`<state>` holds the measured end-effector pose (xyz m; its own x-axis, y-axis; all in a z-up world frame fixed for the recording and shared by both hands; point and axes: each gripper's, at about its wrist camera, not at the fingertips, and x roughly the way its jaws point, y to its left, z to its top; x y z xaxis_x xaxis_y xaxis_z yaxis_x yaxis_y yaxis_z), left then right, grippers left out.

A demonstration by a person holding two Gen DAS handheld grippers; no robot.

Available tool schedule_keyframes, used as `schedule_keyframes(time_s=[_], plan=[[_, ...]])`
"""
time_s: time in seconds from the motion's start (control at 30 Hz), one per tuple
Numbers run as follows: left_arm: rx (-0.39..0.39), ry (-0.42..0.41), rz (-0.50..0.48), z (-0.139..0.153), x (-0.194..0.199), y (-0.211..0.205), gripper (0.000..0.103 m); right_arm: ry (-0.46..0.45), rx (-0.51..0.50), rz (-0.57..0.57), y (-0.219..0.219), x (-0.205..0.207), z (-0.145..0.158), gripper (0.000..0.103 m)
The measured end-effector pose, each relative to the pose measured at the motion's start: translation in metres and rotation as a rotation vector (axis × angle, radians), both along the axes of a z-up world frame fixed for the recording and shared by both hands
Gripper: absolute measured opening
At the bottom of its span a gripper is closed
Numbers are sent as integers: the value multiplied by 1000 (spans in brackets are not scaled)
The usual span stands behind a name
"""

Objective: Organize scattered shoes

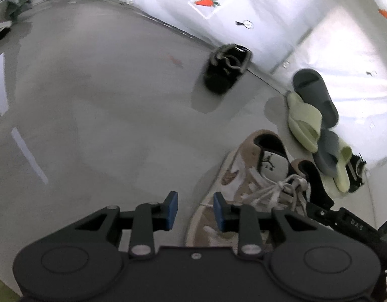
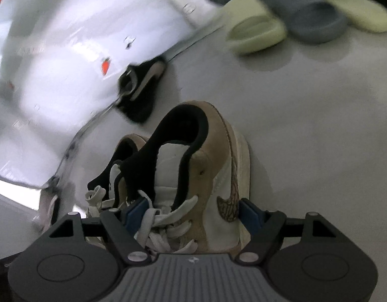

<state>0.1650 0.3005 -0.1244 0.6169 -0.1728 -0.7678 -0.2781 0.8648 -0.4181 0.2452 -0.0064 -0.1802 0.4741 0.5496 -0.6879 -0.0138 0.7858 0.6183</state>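
Note:
A tan-and-white high-top sneaker (image 2: 218, 176) fills the right wrist view, and my right gripper (image 2: 193, 214) is shut across it at the laces, one blue pad on each side. Its partner sneaker (image 2: 129, 148) stands just to the left. The left wrist view shows the same sneaker pair (image 1: 256, 176) side by side on the grey floor. My left gripper (image 1: 196, 210) is open with nothing in it, hovering over the floor by the toe of the nearer sneaker. The right gripper's black body (image 1: 349, 222) reaches in from the right.
A black strappy sandal (image 1: 226, 68) lies by the white wall (image 1: 269, 12), which carries carrot stickers. Two dark grey slides (image 1: 314, 90) and two pale green slides (image 1: 304, 120) are heaped against the wall to the right. Bare glossy floor (image 1: 105, 113) stretches left.

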Motion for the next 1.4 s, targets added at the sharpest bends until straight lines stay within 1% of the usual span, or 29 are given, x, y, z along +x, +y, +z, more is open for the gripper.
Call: schedule_keyframes(time_s=[0.13, 0.27, 0.4, 0.43, 0.53, 0.67, 0.77, 0.8, 0.87, 0.93, 1.03, 1.07, 1.1, 1.13, 1.2, 1.3, 1.33, 1.4], plan=[[5, -9, 64, 1, -9, 20, 30, 8, 0, 106, 61, 2, -1, 79], [10, -23, 144, 4, -17, 42, 30, -17, -40, 177, 118, 5, 2, 79], [87, -33, 194, 10, -25, 58, 30, -32, -73, 221, 159, 17, 4, 78], [92, -33, 204, 10, -27, 61, 30, -33, -77, 237, 165, 19, 4, 78], [95, -37, 228, 12, -32, 66, 30, -20, -33, 249, 158, 24, 2, 79], [106, -46, 241, 14, -39, 70, 32, 38, 88, 229, 138, 26, -4, 79], [99, -30, 231, 8, -34, 70, 32, 13, 73, 290, 130, 14, 1, 80], [100, -25, 225, 6, -33, 70, 32, -32, 25, 317, 132, 6, 6, 80], [109, -24, 213, 6, -31, 67, 32, -168, -112, 381, 139, -16, 21, 80], [131, -35, 208, 9, -33, 63, 32, -287, -190, 412, 146, -32, 35, 80], [165, -56, 207, 14, -38, 59, 32, -451, -214, 469, 159, -50, 53, 77], [166, -62, 211, 15, -39, 59, 32, -502, -218, 506, 166, -56, 57, 69], [164, -68, 216, 15, -41, 60, 32, -542, -228, 566, 175, -61, 59, 59], [161, -73, 223, 16, -42, 61, 32, -574, -247, 630, 184, -66, 60, 58], [156, -81, 243, 17, -48, 64, 32, -625, -288, 713, 201, -74, 57, 54], [139, -88, 285, 17, -58, 71, 32, -735, -420, 869, 240, -93, 37, 54], [136, -90, 296, 17, -60, 72, 32, -760, -459, 879, 247, -96, 32, 54], [136, -94, 312, 18, -66, 76, 32, -816, -531, 862, 255, -101, 24, 54]])
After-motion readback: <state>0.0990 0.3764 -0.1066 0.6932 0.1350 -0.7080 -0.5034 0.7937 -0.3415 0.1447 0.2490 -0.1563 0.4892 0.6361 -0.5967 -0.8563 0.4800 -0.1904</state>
